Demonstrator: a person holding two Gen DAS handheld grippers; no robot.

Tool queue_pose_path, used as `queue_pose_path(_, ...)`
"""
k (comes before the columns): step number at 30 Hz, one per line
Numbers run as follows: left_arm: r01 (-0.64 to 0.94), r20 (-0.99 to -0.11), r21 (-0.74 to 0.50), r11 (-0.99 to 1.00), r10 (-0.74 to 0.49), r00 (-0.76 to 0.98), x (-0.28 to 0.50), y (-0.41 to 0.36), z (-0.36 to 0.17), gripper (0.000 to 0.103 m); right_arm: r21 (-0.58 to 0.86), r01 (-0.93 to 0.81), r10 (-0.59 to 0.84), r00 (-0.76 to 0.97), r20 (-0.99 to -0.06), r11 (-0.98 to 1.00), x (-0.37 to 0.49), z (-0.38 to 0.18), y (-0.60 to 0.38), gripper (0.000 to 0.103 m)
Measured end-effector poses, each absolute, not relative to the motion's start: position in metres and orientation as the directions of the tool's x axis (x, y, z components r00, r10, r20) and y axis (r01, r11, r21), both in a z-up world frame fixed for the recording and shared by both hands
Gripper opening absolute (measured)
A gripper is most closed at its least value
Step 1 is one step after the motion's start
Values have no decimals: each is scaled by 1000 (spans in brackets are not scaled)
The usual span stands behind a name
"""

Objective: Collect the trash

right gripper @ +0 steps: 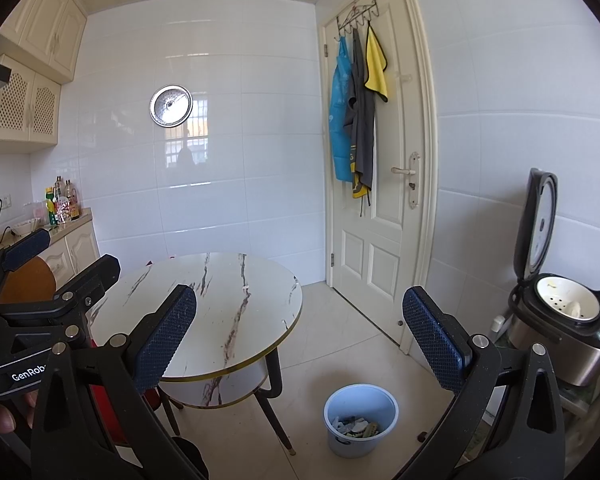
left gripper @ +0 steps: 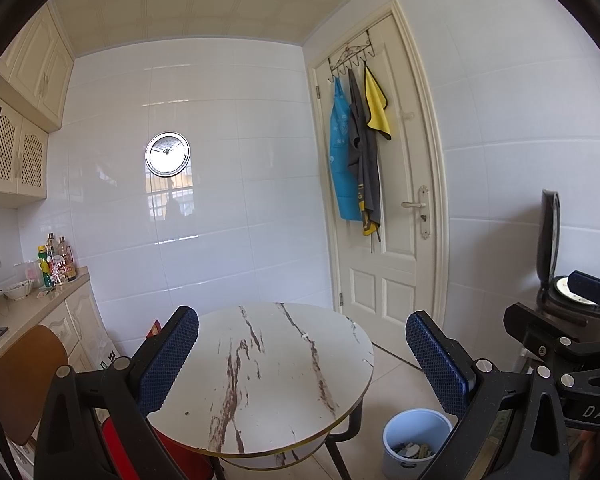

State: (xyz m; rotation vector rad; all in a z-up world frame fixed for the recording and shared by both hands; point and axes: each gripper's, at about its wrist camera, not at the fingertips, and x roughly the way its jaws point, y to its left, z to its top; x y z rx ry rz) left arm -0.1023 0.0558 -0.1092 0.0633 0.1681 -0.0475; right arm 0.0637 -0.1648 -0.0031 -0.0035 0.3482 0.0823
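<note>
Left gripper [left gripper: 302, 360]: jaws wide apart, nothing between the pads; held up over the near edge of the table.
Right gripper [right gripper: 300, 336]: jaws wide apart too, empty; it hangs beside the left one, off the table's 4 o'clock edge.
Trash: scraps lie in the blue bin [right gripper: 361, 420] on the floor, at 5 o'clock from the table [right gripper: 204, 312]. On the top I see only small bits: a dark speck [left gripper: 186, 413] near me, a pale fleck [left gripper: 306, 336] toward 1 o'clock.
Risk: my guess is those bits are too small and flat for the pads; I may scrape the top or flick them to the floor. The bin looks light and could tip if knocked.
Surface: round marble-look top, glossy, with a lower shelf.
Room: tiled kitchen; door [left gripper: 384, 184] with aprons at 1 o'clock, open rice cooker [right gripper: 568, 320] at 3, counter [left gripper: 28, 308] with bottles at 9.
</note>
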Motion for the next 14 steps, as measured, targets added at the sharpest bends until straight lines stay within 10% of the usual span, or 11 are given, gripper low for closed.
queue_pose_path(14, 52, -167, 61, 997, -41, 985, -101, 55, -110, 102, 11, -77, 76, 937, -341, 997, 62, -3, -163, 103)
